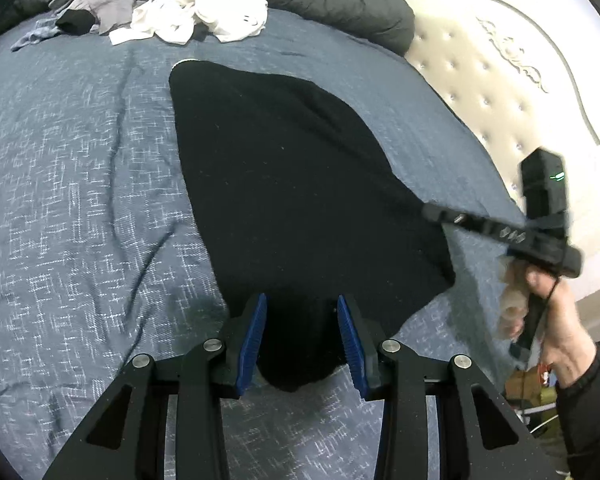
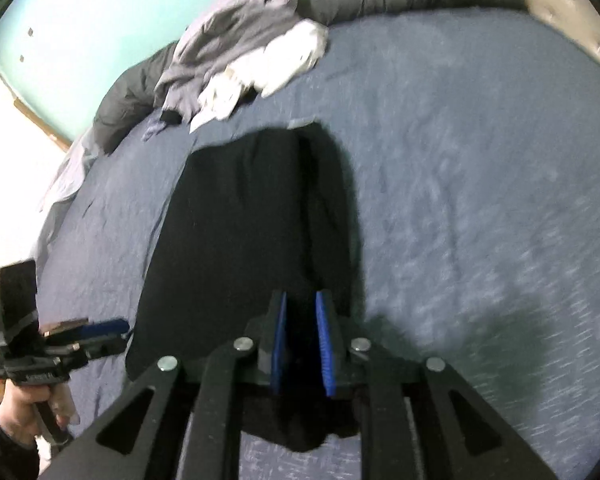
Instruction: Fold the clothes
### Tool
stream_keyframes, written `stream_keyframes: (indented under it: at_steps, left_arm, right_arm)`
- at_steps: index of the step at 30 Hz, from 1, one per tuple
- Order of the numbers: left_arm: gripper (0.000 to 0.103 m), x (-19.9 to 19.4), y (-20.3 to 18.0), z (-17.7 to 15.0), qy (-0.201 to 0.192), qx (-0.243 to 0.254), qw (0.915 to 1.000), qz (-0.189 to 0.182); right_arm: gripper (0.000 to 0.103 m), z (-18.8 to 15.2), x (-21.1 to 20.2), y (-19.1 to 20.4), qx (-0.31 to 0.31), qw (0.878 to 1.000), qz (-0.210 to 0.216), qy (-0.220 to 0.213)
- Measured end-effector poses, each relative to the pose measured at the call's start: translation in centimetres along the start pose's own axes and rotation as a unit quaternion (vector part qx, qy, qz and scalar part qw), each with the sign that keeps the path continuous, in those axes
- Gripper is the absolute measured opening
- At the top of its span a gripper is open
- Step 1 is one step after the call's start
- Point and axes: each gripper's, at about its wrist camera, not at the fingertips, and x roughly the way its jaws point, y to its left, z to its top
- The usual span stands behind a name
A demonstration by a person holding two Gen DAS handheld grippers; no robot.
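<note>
A black garment lies spread on the blue bedspread, filling the centre of the left wrist view; it is broad toward the bottom of the frame and narrows toward the top, its surface flat and dark with few creases showing. In the right wrist view the same black garment runs up the middle of the frame with a lengthwise ridge down it. The left gripper sits low at the bottom centre, its blue pads wide apart on either side of the garment's near edge, with cloth lying between them but not pinched. The right gripper has its pads close together with dark cloth between them, though whether they actually clamp it I cannot tell. The left view shows the right gripper reaching in from the right edge to the garment's corner, with the right hand wrapped around its handle. Only that view shows the tufted headboard. Both show a pile of grey and white clothes at the top.
</note>
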Motion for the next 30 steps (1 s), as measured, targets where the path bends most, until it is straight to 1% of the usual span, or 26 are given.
stream_keyframes:
  at_steps: [2,3,5,6,7,11,12,13,14,16,19,24,27,30]
  left_arm:
    - [0.04,0.4,0.0,0.0,0.002,0.001,1.0,0.001]
    - [0.04,0.6,-0.1,0.0,0.004,0.001,1.0,0.001]
    - [0.04,0.8,-0.1,-0.1,0.005,0.001,1.0,0.002]
    - [0.04,0.9,0.0,-0.2,0.004,0.0,1.0,0.001]
    - [0.04,1.0,0.1,-0.1,0.004,-0.001,1.0,0.001]
    - [0.04,1.2,0.3,0.4,0.003,-0.001,1.0,0.002]
    - [0.04,1.1,0.2,0.4,0.003,0.0,1.0,0.003]
    - [0.04,1.0,0.2,0.3,0.002,0.001,1.0,0.003]
    - [0.04,1.0,0.2,0.2,0.002,0.001,1.0,0.004]
    - [0.04,1.0,0.3,0.0,0.0,0.001,1.0,0.004]
    - [0.04,1.0,0.2,0.0,-0.002,-0.001,1.0,0.005]
    - [0.04,0.8,-0.1,0.0,-0.002,-0.001,1.0,0.006]
    - [0.04,0.8,-0.6,0.0,-0.001,0.001,0.9999,0.011]
    - [0.04,1.0,-0.7,0.0,0.004,0.001,0.9998,0.018]
  right_arm:
    - [0.016,0.6,0.0,0.5,-0.009,1.0,0.007,0.001]
    - [0.017,0.8,0.4,1.1,-0.02,1.0,0.001,0.007]
    - [0.027,1.3,1.7,1.8,-0.035,0.999,-0.008,0.025]
    - [0.038,1.5,2.4,1.9,-0.039,0.999,-0.017,0.033]
    - [0.04,1.6,2.9,1.8,-0.039,0.998,-0.022,0.037]
    - [0.04,1.9,5.1,1.4,-0.038,0.998,-0.021,0.053]
    - [0.038,1.9,5.6,1.4,-0.04,0.997,-0.021,0.056]
    - [0.028,1.9,5.9,1.4,-0.04,0.997,-0.021,0.058]
    - [0.024,1.9,6.1,1.3,-0.04,0.997,-0.02,0.058]
    - [0.011,1.8,6.0,1.4,-0.041,0.998,-0.015,0.054]
    - [0.008,2.0,5.0,1.7,-0.05,0.998,-0.024,0.04]
    - [0.006,3.5,2.8,2.2,-0.068,0.996,-0.051,0.01]
    - [0.005,3.9,3.3,2.1,-0.073,0.995,-0.064,0.02]
    - [0.006,3.0,5.6,1.3,-0.065,0.993,-0.077,0.053]
